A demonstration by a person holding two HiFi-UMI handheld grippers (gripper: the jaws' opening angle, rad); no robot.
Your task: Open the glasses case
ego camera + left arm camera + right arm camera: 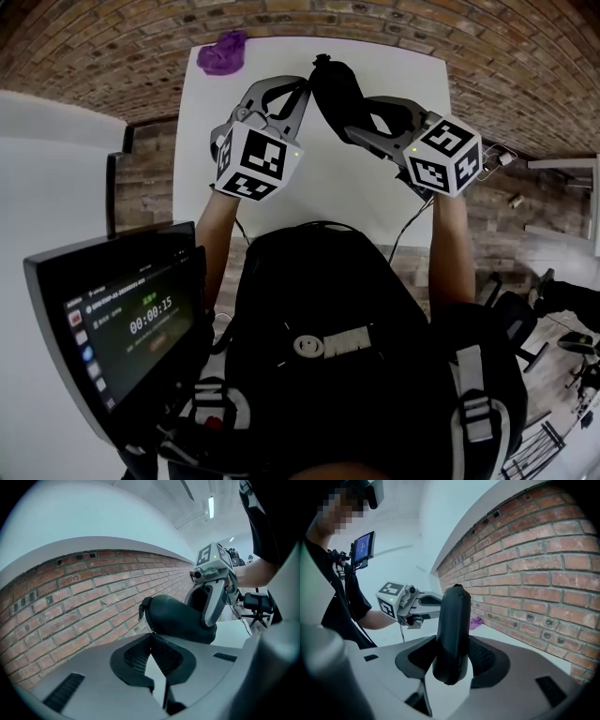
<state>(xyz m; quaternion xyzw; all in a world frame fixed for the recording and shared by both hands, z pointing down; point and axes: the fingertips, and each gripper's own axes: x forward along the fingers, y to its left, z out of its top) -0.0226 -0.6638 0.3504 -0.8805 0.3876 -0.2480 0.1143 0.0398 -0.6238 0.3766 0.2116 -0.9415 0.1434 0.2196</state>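
Observation:
A black, rounded glasses case [333, 82] hangs above the white table [403, 70]. My right gripper [349, 114] is shut on it. In the right gripper view the case [452, 620] stands upright between the two pads. In the left gripper view the same case [180, 618] lies just past the tips of my left gripper [151, 635], with the right gripper's finger [214, 603] wrapped over its far side. The left jaws are closed tight at the case's seam, pinching what looks like a small zipper pull. A loop sticks out at the case's end [141, 608]. From the head view the left gripper [304, 86] meets the case from the left.
A purple cloth [223, 52] lies at the table's far left corner, against the brick wall [112, 56]. A tablet screen [122, 323] hangs at the person's left side. More furniture stands off to the right [553, 309].

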